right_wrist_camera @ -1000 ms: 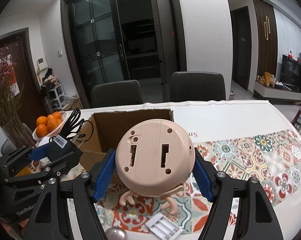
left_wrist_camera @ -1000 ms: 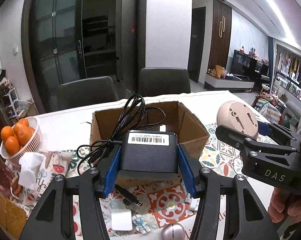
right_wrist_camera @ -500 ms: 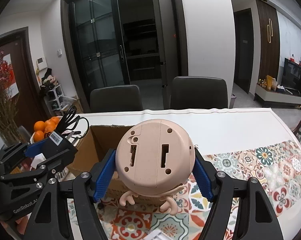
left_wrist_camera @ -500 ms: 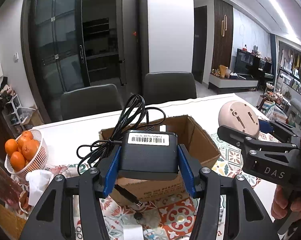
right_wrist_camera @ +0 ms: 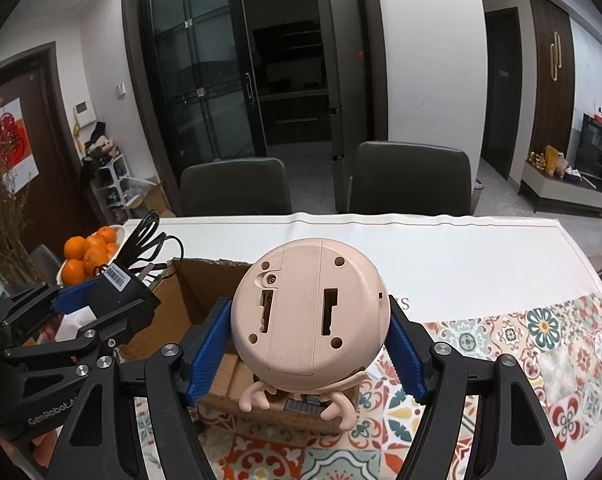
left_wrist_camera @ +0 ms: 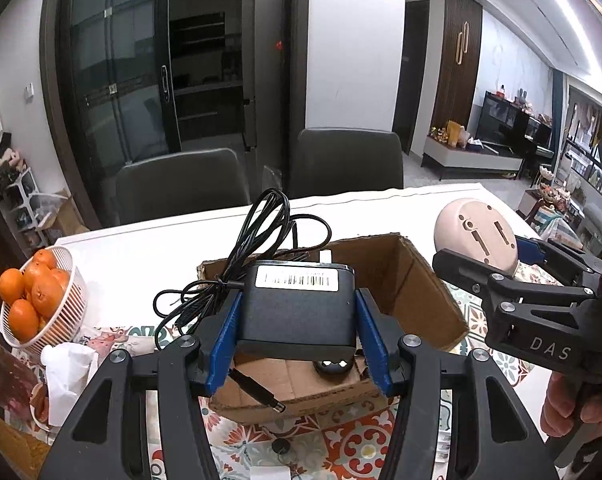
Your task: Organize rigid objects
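**Two grippers, each holding an item above a cardboard box**

Between the blue pads of the left gripper (left_wrist_camera: 297, 320) sits a black power adapter (left_wrist_camera: 297, 308), pinched on both sides and held in the air. A white barcode label faces up on its top edge (the print is too small to read). Its black cable (left_wrist_camera: 261, 236) loops up beyond the adapter, and a loose plug end hangs below the left pad.

Just ahead of and below this gripper stands an open cardboard box (left_wrist_camera: 417, 284) on a table (left_wrist_camera: 141, 256) with a colourful tile-patterned cover. Far to the gripper's left is a white basket of oranges (left_wrist_camera: 33, 300).

To its right, the right gripper (right_wrist_camera: 309, 344) clamps a round, pale pink clock (right_wrist_camera: 309, 308) between its blue pads, back side towards the camera, two small feet pointing down. The clock hangs over the near right part of the box, clear of it. Beyond both grippers, two dark chairs (right_wrist_camera: 409, 176) stand at the table's far edge.
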A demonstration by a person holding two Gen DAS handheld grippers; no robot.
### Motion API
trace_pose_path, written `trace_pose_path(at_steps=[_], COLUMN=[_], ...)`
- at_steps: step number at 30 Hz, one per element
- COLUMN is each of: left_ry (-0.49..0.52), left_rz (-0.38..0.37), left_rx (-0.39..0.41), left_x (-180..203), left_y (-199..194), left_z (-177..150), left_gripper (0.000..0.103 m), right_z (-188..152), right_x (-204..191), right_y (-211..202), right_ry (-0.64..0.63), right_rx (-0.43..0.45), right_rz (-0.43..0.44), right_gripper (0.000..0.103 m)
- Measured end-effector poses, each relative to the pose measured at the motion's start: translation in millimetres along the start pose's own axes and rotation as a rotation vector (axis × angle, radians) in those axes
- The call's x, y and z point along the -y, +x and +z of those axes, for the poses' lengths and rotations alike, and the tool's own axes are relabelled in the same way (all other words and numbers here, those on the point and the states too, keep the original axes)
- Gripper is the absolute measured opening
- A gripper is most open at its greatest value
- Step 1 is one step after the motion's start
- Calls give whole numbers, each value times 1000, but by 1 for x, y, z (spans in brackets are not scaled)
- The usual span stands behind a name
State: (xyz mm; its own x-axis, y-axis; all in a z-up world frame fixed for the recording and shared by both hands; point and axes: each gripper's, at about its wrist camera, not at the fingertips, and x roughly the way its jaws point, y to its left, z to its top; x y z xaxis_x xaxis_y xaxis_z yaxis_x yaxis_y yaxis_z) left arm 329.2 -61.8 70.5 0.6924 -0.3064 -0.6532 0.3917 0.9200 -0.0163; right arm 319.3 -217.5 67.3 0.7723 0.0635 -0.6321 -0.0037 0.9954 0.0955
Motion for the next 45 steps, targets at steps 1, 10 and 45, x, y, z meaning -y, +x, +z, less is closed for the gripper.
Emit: trace_pose_path(at_steps=[1, 10, 45], left_ry=[0, -5, 21], left_rz=[0, -2, 1], left_rx=[-4, -77, -135], left_x=[-1, -3, 4], left_y=[2, 33, 46], left_z=[-1, 0, -15], left_gripper=[54, 54, 55], right_z=[0, 4, -3], right_x=[1, 2, 6], right_y=[2, 37, 50], right_ry=[-4, -26, -9], right_rx=[-6, -82, -117], right_rz=[1, 17, 26], right_gripper=[73, 73, 75])
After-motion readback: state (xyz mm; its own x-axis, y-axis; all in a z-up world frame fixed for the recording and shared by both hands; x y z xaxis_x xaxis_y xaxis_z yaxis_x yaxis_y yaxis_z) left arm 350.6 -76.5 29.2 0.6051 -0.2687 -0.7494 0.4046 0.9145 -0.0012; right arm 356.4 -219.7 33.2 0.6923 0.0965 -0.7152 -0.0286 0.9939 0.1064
